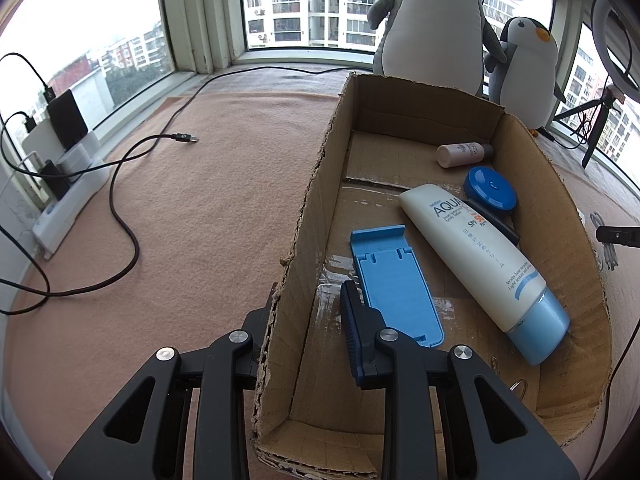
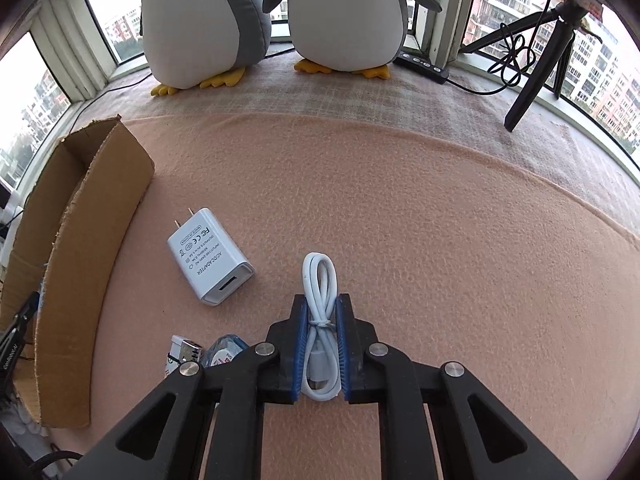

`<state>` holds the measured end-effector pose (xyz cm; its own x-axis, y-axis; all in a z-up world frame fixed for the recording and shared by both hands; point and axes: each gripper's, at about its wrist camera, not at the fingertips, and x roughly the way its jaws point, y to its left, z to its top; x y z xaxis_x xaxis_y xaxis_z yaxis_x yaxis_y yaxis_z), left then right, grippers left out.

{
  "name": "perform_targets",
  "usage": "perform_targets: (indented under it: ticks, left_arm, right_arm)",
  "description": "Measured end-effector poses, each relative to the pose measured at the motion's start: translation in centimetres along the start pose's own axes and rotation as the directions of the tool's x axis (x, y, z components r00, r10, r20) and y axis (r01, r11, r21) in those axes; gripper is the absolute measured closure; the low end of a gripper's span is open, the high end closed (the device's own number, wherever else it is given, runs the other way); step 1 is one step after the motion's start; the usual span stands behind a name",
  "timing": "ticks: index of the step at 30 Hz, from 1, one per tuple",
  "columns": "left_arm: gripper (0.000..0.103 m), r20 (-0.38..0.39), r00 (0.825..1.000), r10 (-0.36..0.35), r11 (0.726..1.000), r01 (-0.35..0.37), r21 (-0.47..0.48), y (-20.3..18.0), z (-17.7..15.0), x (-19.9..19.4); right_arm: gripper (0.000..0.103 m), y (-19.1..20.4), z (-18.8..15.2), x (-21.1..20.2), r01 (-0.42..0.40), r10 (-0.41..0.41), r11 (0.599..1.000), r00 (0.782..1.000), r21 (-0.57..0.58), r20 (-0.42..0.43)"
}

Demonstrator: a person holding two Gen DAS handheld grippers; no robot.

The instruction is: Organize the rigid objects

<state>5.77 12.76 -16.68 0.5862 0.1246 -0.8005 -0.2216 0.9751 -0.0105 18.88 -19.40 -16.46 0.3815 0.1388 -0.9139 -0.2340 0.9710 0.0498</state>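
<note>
Right jaws pinching the cable, box off to my left

My right gripper (image 2: 322, 344) clamps the coiled white cable (image 2: 319, 320) on the blanket; its long axis runs along my fingers. The cardboard box (image 2: 80, 216) lies left, past the white adapter (image 2: 210, 256). My left gripper (image 1: 308, 320) is closed on the box wall.

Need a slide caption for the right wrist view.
Right hand-held gripper closed on a bundled white cable beside a white charger on pink felt.
</note>
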Motion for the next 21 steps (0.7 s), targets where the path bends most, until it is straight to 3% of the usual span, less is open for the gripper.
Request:
perform_targets:
  ticks: [10, 21]
  left_arm:
    - [0.078, 0.001, 1.000, -0.001, 1.000, 0.001, -0.001, 0.0, 0.0, 0.0]
    - [0.078, 0.001, 1.000, 0.000, 1.000, 0.000, -0.001, 0.1, 0.0, 0.0]
  right_arm:
    - [0.091, 1.9, 0.4, -4.6, -0.060, 0.060, 0.998, 0.993, -0.003, 0.106]
    - [0.091, 9.5, 2.1, -9.1, -0.125, 0.153, 0.981, 0.969, -0.148, 0.195]
